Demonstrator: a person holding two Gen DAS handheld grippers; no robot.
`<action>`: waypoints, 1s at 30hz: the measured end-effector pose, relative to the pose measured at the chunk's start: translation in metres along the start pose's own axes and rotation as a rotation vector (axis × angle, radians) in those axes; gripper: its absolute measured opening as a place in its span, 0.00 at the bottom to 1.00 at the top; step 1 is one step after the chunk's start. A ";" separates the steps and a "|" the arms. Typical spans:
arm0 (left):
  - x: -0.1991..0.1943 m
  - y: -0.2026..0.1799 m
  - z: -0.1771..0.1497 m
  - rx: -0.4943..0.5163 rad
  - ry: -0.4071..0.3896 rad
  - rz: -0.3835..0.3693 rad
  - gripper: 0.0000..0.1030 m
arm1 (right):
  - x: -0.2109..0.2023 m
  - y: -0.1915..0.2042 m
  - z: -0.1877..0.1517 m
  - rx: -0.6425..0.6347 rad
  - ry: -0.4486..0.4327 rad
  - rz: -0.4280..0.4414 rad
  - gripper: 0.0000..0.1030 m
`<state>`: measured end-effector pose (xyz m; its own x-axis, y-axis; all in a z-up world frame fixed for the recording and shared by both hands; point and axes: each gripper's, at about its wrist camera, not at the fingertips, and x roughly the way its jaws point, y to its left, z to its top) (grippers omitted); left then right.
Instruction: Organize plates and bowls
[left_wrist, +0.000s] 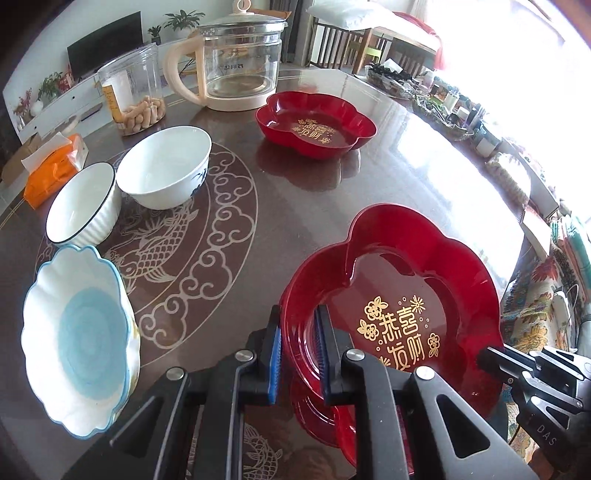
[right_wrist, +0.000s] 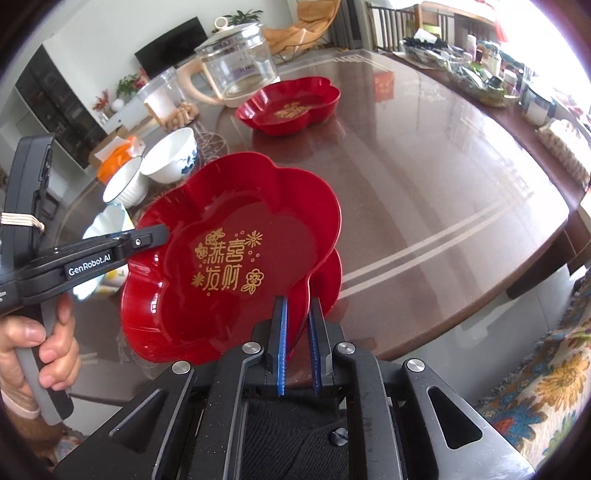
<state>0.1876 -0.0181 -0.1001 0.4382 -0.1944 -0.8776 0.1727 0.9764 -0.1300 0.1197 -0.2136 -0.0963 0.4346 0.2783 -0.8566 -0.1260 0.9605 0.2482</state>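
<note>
On the glossy brown dragon-patterned surface (left_wrist: 229, 236), three red flower-shaped plates are counted: two stacked (left_wrist: 399, 295), one (left_wrist: 316, 123) near the far edge. Three bowls are seen: large white (left_wrist: 164, 166), ribbed (left_wrist: 83, 203), blue-centred scalloped (left_wrist: 79, 373). The stack's rim is clamped by the downward-tilted left claw (left_wrist: 297, 354) and right claw (right_wrist: 297, 347).

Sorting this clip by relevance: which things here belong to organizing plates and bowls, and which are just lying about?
Job:
- held red flower-shaped plastic plates, two stacked, gripped by left gripper and right gripper
- far red flower-shaped plate
- large white bowl
- ribbed white bowl
- blue-centred scalloped dish

Lying about:
- glass kettle
- clear snack jar
- orange tissue pack
</note>
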 end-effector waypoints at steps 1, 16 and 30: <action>0.002 0.000 0.000 0.008 -0.001 0.005 0.15 | 0.002 0.002 -0.002 -0.003 -0.001 -0.012 0.12; 0.027 -0.005 0.005 0.096 -0.028 0.070 0.17 | 0.014 0.018 -0.019 -0.002 -0.028 -0.074 0.24; -0.037 -0.011 0.011 0.140 -0.192 0.082 0.17 | -0.060 0.032 -0.020 0.016 -0.326 -0.095 0.57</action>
<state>0.1789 -0.0224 -0.0609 0.6130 -0.1424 -0.7771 0.2442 0.9696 0.0150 0.0716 -0.1991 -0.0459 0.7062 0.1709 -0.6871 -0.0583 0.9812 0.1841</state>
